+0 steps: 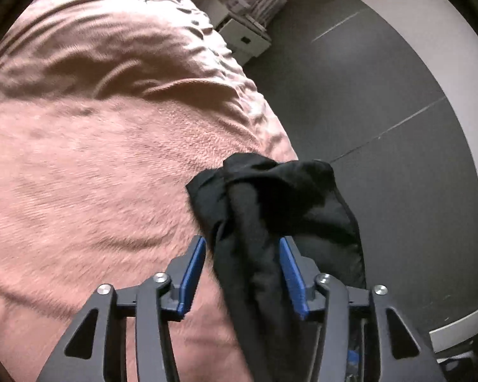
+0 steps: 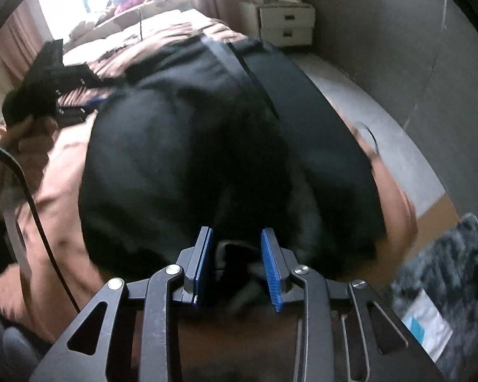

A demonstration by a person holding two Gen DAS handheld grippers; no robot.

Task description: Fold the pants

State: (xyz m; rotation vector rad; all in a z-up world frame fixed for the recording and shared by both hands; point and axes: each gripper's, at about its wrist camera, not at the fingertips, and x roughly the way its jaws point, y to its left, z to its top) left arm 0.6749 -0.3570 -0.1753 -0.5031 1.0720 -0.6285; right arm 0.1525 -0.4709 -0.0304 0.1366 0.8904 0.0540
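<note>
On bed, pants lengthwise away.

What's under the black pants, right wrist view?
The pink blanket on the bed shows around the black pants. What lies directly beneath them is covered; the bunched cloth also hides the near edge between the right gripper pads.

No legible text, label, brand, number or sign appears in either wrist view; motion blur and fisheye distortion leave every surface without readable lettering.
</note>
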